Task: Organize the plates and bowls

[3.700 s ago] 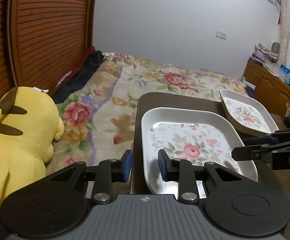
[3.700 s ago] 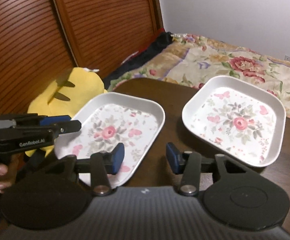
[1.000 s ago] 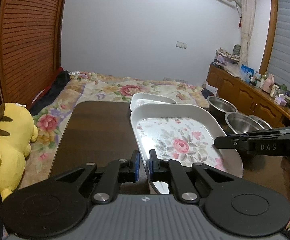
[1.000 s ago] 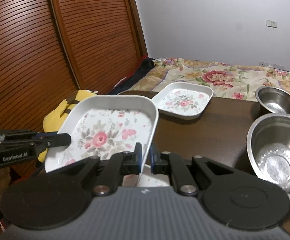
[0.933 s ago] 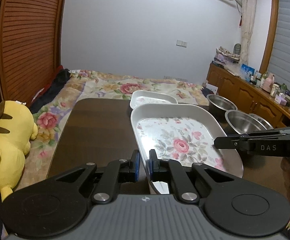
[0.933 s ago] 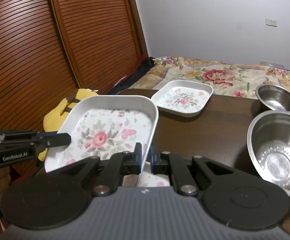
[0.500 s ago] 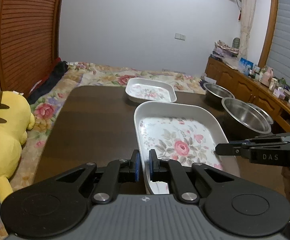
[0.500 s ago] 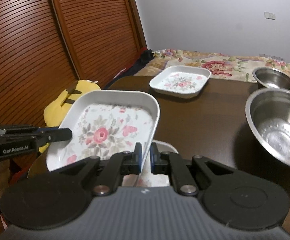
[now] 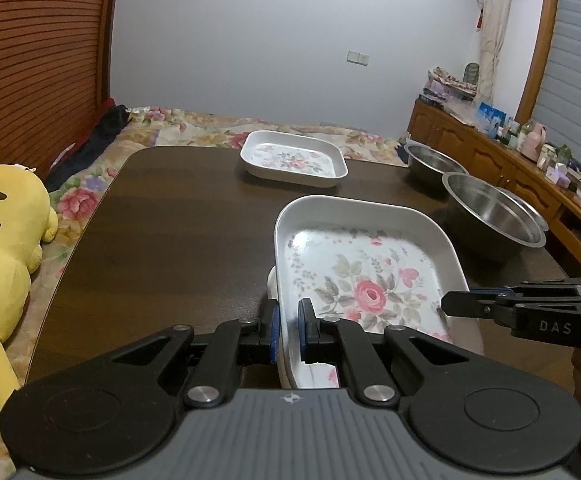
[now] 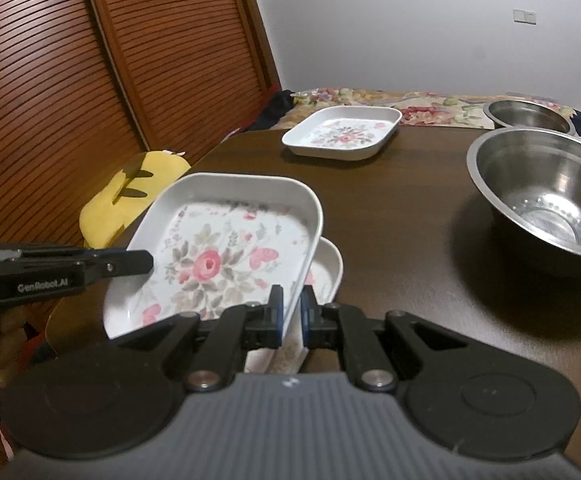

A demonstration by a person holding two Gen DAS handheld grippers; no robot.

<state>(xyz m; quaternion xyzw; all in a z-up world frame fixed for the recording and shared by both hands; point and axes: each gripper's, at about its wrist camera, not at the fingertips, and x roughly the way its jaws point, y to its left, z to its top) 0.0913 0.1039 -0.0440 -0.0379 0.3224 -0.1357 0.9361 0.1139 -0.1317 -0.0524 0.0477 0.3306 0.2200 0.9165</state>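
The white rectangular floral plate [image 9: 370, 276] looks glossy; the round steel bowl [image 10: 546, 196] is brushed metal; the dark wooden table [image 9: 170, 232] faintly shines.

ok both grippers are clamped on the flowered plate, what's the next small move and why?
Probably lower it straight down, then release. The held plate, pinched on opposite rims by the left gripper and right gripper, hangs tilted just above another plate on the table, so nesting looks near.
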